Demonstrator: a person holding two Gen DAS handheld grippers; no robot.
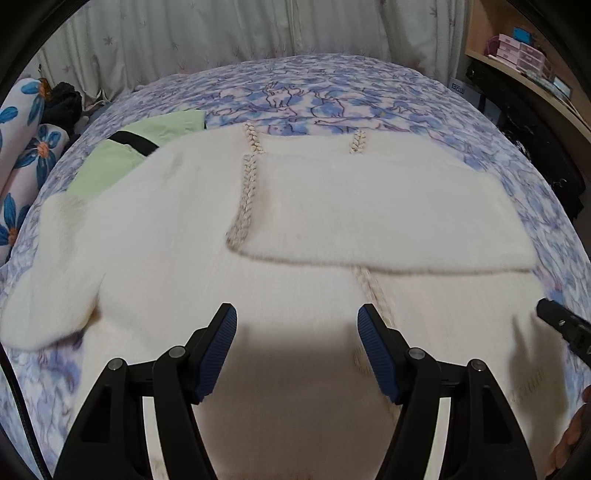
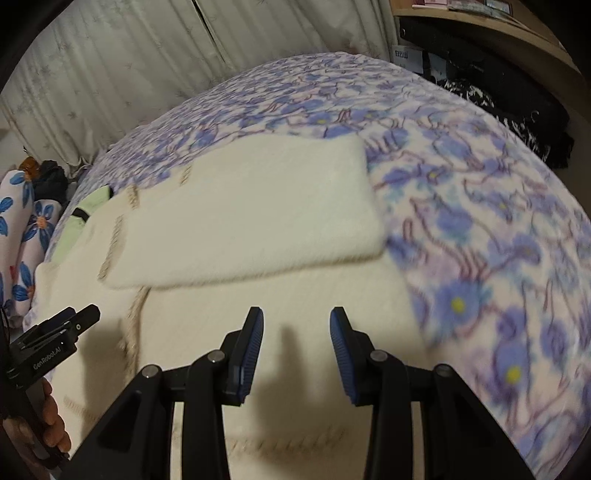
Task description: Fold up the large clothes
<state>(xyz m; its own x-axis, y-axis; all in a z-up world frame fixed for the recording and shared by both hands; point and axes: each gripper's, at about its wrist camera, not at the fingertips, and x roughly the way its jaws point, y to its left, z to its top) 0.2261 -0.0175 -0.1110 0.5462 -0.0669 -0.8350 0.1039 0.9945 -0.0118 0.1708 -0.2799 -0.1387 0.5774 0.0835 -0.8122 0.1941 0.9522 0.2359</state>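
A white fuzzy sweater [image 1: 166,236] with beige braided seams lies flat on the bed. One sleeve [image 1: 369,214] is folded across its chest; the other sleeve [image 1: 48,280] sticks out to the left. My left gripper [image 1: 297,310] hovers above the sweater's lower body, open and with nothing between its blue pads. My right gripper [image 2: 296,312] hangs over the sweater [image 2: 258,302] near its right edge, below the folded sleeve [image 2: 251,214], open less widely and also holding nothing. Each gripper shows at the edge of the other's view: the right gripper's tip [image 1: 554,317], and the left gripper [image 2: 74,321] with a hand [image 2: 51,417] on it.
A blue floral blanket [image 2: 480,221] covers the bed. A light green garment [image 1: 110,162] with a black band lies under the sweater's far left shoulder. Floral pillows [image 1: 22,147] sit at the left, curtains [image 1: 221,29] behind, and a shelf [image 1: 517,55] and dark items [image 2: 498,103] at the right.
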